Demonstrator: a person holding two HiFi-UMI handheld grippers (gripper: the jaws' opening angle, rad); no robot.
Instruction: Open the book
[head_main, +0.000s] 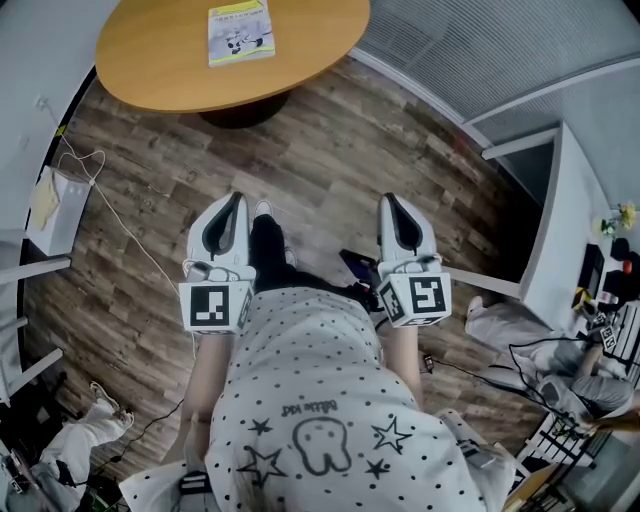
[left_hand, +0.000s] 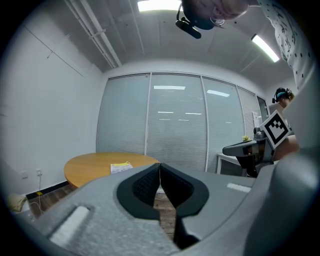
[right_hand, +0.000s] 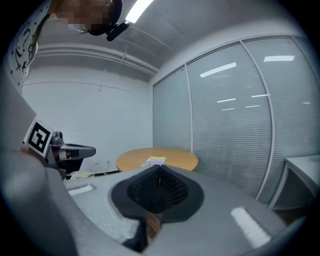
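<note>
Two grippers are held side by side above the wooden floor (head_main: 330, 140), short of the round worktop (head_main: 150, 60). The left gripper (head_main: 237, 198) and the right gripper (head_main: 390, 198) are each seen with jaws pressed together on nothing. The book (head_main: 240, 33) is laid flat and closed on the worktop, well apart from both grippers.

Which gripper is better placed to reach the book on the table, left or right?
Left, slightly: the book lies almost straight ahead of the left gripper; the right gripper is offset sideways. Both are shut, empty.
</note>
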